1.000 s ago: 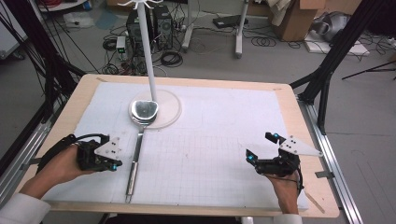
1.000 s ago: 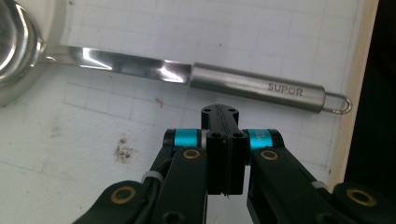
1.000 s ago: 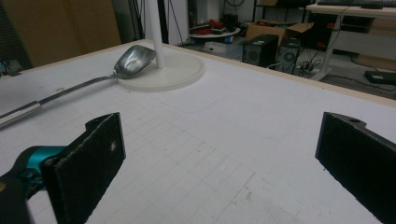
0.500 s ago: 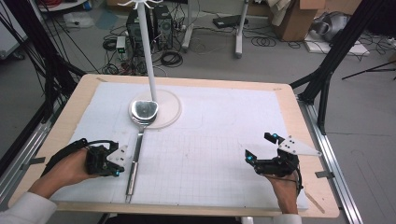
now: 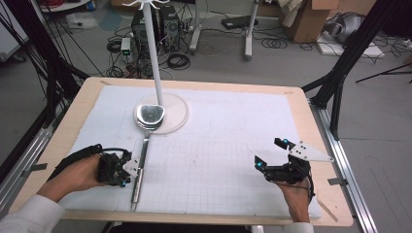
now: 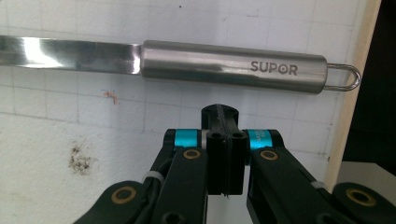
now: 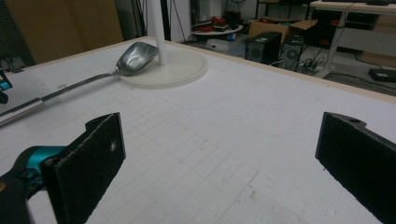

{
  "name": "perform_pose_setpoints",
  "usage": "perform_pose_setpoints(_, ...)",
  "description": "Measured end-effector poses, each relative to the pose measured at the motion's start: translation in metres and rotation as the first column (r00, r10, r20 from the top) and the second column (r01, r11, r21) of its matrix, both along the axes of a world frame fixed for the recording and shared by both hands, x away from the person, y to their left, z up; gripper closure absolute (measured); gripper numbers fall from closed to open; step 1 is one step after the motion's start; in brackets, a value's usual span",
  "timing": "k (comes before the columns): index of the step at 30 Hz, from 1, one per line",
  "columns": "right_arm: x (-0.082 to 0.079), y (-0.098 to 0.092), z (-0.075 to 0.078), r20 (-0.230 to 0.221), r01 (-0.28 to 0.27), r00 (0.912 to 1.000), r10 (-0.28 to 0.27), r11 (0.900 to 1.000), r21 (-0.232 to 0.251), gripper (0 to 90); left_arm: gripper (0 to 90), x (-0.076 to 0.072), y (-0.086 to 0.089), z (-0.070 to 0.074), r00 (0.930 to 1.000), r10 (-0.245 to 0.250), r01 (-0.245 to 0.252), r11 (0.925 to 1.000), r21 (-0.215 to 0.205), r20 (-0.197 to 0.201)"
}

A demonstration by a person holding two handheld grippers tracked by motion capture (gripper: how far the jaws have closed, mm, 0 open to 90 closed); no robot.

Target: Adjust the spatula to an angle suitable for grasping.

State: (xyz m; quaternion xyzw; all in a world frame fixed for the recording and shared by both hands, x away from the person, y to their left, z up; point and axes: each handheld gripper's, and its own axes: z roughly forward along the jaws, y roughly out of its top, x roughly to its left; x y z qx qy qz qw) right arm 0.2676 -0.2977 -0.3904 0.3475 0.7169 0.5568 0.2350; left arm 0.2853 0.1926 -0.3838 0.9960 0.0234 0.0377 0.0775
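Two tools on my bench point(image 5: 301, 111): the stand point(image 5: 154, 58) rises beyond my left tool point(image 5: 127, 170), whose jaws are pressed together, empty, just beside the ladle point(image 5: 143, 145) handle; my right tool point(image 5: 272, 153) gapes wide, empty.

Left claw point(image 5: 127, 170) pressed closed – low, right claw point(image 5: 270, 154) spread wide – hovering

A long, shiny silver metal ladle point(image 5: 142, 155) lies flat on the white mat with little squares point(image 5: 218, 145). Its round bowl point(image 5: 150, 114) faces up and rests on the edge of the round white base point(image 5: 170, 114) of a tall white pole stand point(image 5: 153, 53). Its thick handle point(image 6: 233, 67) says SUPOR and has a small wire loop point(image 6: 348, 77) at the end, near the table's edge.
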Motion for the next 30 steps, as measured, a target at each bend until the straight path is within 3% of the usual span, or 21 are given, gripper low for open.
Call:
perform_pose_setpoints(10, 0.001, 0.0, 0.0, 0.001, 0.001, 1.0, -0.001, 1.0, 0.003, 0.4, 89.6, 0.002, -0.008, -0.006, 0.9993, -0.021, 0.023, 0.9978, 0.062, -0.031)
perform_pose_setpoints(21, 0.001, 0.001, 0.0, 0.004, -0.001, 1.0, 0.001, 1.0, 0.007, 0.4, 89.6, 0.004, -0.016, -0.011, 0.9982, -0.024, 0.028, 0.9968, 0.075, -0.054)
perform_pose_setpoints(30, 0.001, 0.001, 0.0, 0.003, -0.002, 1.0, 0.002, 1.0, 0.019, 0.4, 89.6, 0.003, -0.022, -0.016, 0.9982, -0.036, 0.04, 0.9955, 0.086, -0.047)
